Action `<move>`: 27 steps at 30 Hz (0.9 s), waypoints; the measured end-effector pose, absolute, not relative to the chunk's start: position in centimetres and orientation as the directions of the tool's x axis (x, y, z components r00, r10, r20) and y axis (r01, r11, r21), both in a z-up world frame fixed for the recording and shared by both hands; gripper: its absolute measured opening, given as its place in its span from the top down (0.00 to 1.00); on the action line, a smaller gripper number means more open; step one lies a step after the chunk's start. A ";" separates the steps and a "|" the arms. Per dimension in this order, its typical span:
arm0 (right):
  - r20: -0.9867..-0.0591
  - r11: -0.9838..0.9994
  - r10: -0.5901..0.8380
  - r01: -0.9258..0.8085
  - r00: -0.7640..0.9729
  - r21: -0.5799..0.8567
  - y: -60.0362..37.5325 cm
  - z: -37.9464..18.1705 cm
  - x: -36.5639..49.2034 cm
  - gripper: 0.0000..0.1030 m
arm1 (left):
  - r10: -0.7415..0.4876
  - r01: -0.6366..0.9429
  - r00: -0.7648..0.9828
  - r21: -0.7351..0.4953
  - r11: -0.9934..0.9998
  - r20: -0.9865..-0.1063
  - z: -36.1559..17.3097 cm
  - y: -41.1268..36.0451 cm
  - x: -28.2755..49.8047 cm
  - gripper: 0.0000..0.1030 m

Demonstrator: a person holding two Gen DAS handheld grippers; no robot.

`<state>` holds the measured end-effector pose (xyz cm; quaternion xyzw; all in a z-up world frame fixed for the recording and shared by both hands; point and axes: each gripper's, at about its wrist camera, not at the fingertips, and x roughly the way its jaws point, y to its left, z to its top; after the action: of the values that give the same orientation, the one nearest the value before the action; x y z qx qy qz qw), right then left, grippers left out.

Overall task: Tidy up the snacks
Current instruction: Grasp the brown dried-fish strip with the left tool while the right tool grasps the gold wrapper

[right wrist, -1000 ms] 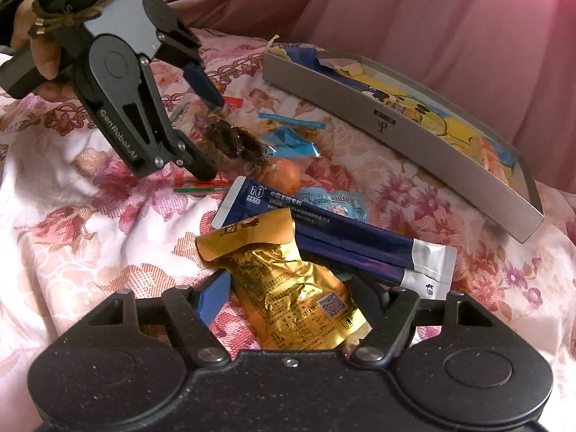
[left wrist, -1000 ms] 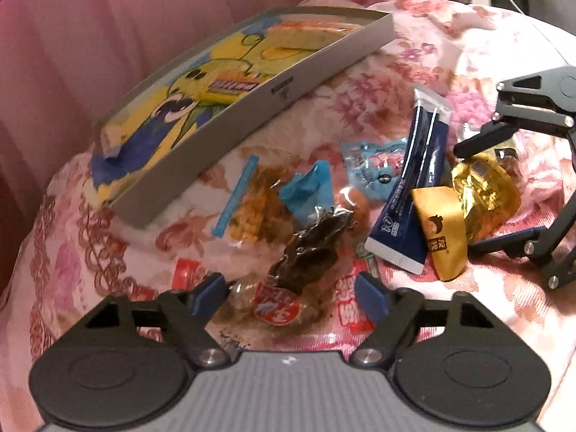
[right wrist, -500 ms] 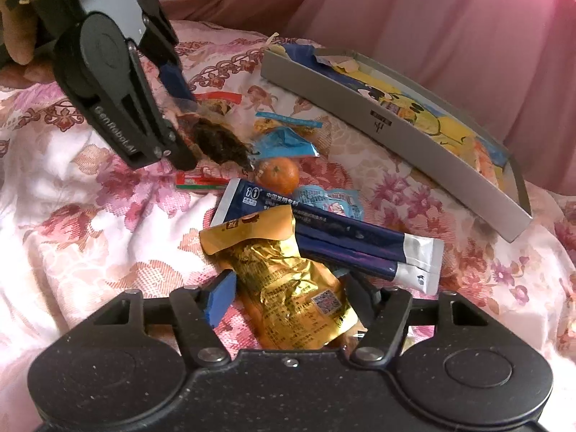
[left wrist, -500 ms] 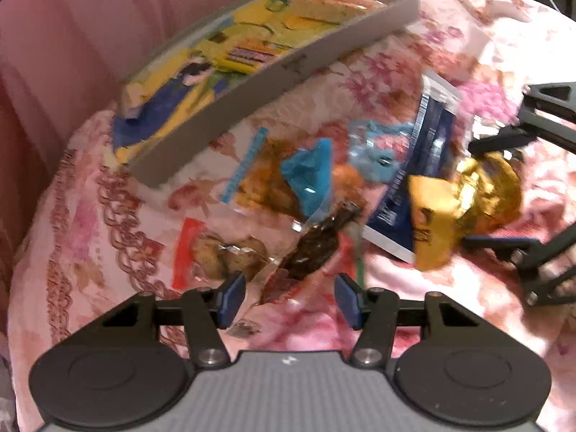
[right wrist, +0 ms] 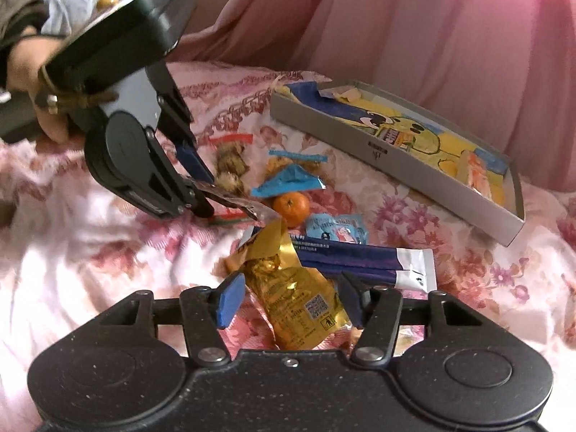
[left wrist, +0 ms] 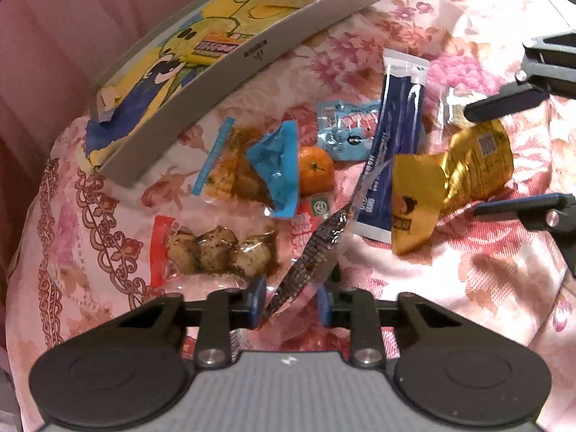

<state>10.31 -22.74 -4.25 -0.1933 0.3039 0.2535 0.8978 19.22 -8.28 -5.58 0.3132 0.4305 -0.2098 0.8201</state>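
Note:
My left gripper [left wrist: 289,304] is shut on a clear packet of dark brown snack [left wrist: 311,248], which hangs tilted above the flowered cloth. From the right wrist view, the left gripper [right wrist: 203,198] holds this dark packet [right wrist: 235,202] by one end. My right gripper [right wrist: 289,300] is open, its fingers on either side of a gold foil packet [right wrist: 298,298] lying on the cloth. In the left wrist view, the right gripper [left wrist: 511,154] straddles the gold packet [left wrist: 475,165]. A shallow grey box [left wrist: 252,50] with a yellow cartoon lining lies at the back.
Loose on the cloth are a mandarin [left wrist: 315,174], dark blue stick packs [left wrist: 396,144], a light blue packet [left wrist: 345,129], a blue wrapper [left wrist: 279,165] and a red-edged packet of round snacks [left wrist: 212,248]. A pink curtain [right wrist: 432,28] hangs behind the box [right wrist: 396,158]. A person's hand [right wrist: 32,82] holds the left gripper.
My left gripper closed on the dark packet and lifted it, uncovering the red-edged packet. My right gripper's jaws narrowed a little around the gold packet.

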 end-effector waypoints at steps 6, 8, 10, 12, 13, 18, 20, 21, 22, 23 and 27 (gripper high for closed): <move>-0.645 0.800 0.367 -0.581 0.670 -0.149 -23.5 -3.5 9.9 0.52 | -0.068 0.582 0.539 0.312 0.751 -0.839 -5.2 -7.4 19.9 0.77; -0.647 0.795 0.383 -0.592 0.659 -0.132 -23.7 -3.3 9.5 0.52 | -0.071 0.580 0.535 0.305 0.756 -0.842 -5.1 -7.1 20.0 0.77; -0.654 0.790 0.395 -0.602 0.646 -0.116 -23.7 -3.2 9.3 0.52 | -0.070 0.583 0.535 0.308 0.751 -0.842 -5.2 -7.1 19.9 0.77; -0.665 0.784 0.397 -0.611 0.632 -0.113 -23.5 -3.4 9.3 0.52 | -0.068 0.586 0.538 0.315 0.747 -0.840 -5.3 -7.2 19.8 0.77; -0.669 0.782 0.391 -0.611 0.633 -0.121 -23.2 -3.7 9.4 0.52 | -0.067 0.585 0.538 0.315 0.748 -0.840 -5.3 -7.2 19.8 0.77; -0.694 0.767 0.347 -0.617 0.630 -0.176 -21.6 -5.4 10.6 0.57 | -0.060 0.567 0.540 0.310 0.763 -0.840 -5.5 -7.5 20.1 0.77; -0.708 0.747 0.326 -0.630 0.626 -0.213 -20.8 -6.1 10.8 0.77 | -0.051 0.556 0.540 0.311 0.771 -0.840 -5.5 -7.6 20.1 0.77; -0.715 0.740 0.313 -0.633 0.626 -0.230 -20.5 -6.5 10.8 0.80 | -0.050 0.551 0.540 0.307 0.776 -0.840 -5.4 -7.6 20.1 0.78; -0.721 0.731 0.292 -0.633 0.628 -0.255 -20.2 -6.8 10.6 0.80 | -0.051 0.550 0.538 0.304 0.778 -0.842 -5.4 -7.7 20.0 0.78; -0.721 0.722 0.279 -0.634 0.634 -0.278 -20.0 -7.0 10.4 0.80 | -0.052 0.551 0.532 0.300 0.778 -0.845 -5.3 -7.7 19.9 0.78; -0.691 0.707 0.267 -0.624 0.672 -0.334 -19.7 -6.8 9.5 0.82 | -0.066 0.549 0.502 0.259 0.795 -0.862 -4.9 -7.8 19.6 0.81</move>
<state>9.52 -19.74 -6.84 -0.2846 0.3139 0.2564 0.8688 19.64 -7.77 -4.92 0.2608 0.4628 -0.1860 0.8266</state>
